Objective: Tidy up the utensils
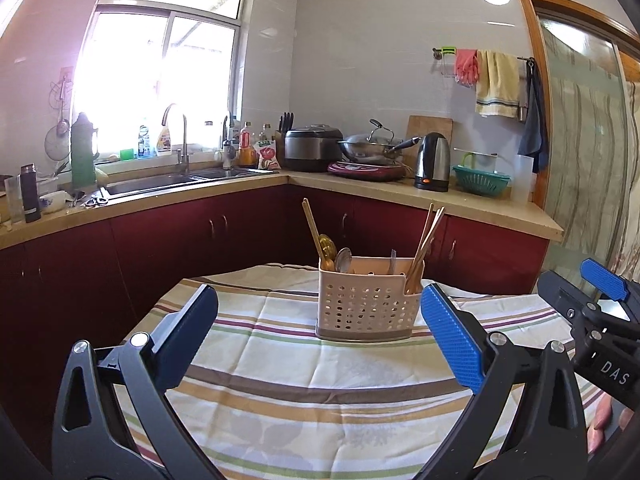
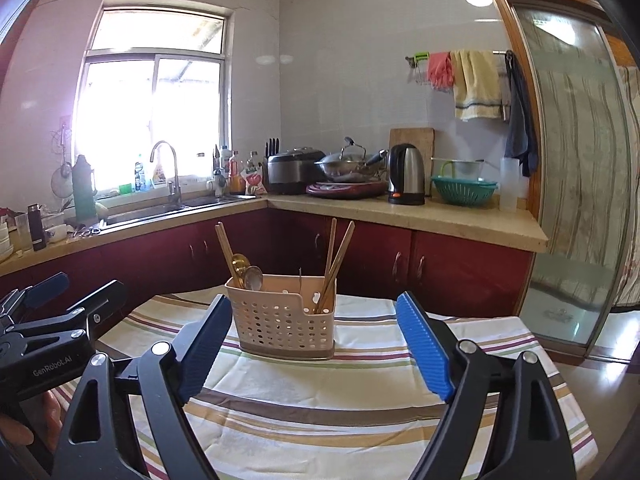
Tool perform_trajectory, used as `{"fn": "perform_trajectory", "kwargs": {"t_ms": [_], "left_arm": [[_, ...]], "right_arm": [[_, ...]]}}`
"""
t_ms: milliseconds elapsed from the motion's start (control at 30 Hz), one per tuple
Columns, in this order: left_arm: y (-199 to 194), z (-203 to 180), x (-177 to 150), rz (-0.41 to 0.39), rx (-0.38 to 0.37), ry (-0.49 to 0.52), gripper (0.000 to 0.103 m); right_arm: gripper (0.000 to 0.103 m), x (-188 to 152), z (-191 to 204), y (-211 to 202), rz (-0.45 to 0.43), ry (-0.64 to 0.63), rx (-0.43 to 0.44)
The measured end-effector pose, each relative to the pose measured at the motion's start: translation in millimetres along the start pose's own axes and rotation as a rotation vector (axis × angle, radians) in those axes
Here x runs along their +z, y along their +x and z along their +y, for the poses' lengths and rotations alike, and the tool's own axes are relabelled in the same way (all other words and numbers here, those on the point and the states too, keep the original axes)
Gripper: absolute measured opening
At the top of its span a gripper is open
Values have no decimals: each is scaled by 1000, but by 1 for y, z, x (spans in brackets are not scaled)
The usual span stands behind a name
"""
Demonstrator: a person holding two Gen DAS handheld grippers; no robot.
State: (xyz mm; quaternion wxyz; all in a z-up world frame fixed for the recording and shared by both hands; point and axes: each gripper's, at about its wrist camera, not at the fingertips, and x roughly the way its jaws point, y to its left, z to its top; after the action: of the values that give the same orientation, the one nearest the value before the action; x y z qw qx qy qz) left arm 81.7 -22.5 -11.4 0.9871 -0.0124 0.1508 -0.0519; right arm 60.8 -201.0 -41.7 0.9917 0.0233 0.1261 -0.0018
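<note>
A beige perforated utensil caddy (image 1: 366,308) (image 2: 285,322) stands on a table with a striped cloth (image 1: 320,376) (image 2: 340,396). It holds a gold spoon (image 1: 326,250) (image 2: 239,264), a silver spoon (image 1: 343,260) (image 2: 253,278), a fork (image 1: 393,262) and wooden chopsticks (image 1: 424,252) (image 2: 336,264). My left gripper (image 1: 320,332) is open and empty, in front of the caddy. My right gripper (image 2: 314,344) is open and empty, also in front of the caddy. The right gripper shows at the right edge of the left wrist view (image 1: 600,304). The left gripper shows at the left edge of the right wrist view (image 2: 60,312).
Behind the table runs an L-shaped counter (image 1: 400,196) with red cabinets, a sink (image 1: 168,182), a rice cooker (image 1: 314,146), a wok, a kettle (image 1: 432,162) and a green colander (image 1: 480,180). A glass door (image 2: 576,184) stands at the right.
</note>
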Motion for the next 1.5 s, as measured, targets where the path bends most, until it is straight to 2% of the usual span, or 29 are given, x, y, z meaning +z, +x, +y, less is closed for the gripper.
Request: {"fn": "perform_trajectory", "kwargs": {"t_ms": [1133, 1500], "left_arm": [[-6, 13, -9, 45, -21, -35, 99], [-5, 11, -9, 41, -9, -14, 99]], "right_arm": [[82, -4, 5, -8, -10, -15, 2], [82, -8, 4, -7, -1, -12, 3]]}}
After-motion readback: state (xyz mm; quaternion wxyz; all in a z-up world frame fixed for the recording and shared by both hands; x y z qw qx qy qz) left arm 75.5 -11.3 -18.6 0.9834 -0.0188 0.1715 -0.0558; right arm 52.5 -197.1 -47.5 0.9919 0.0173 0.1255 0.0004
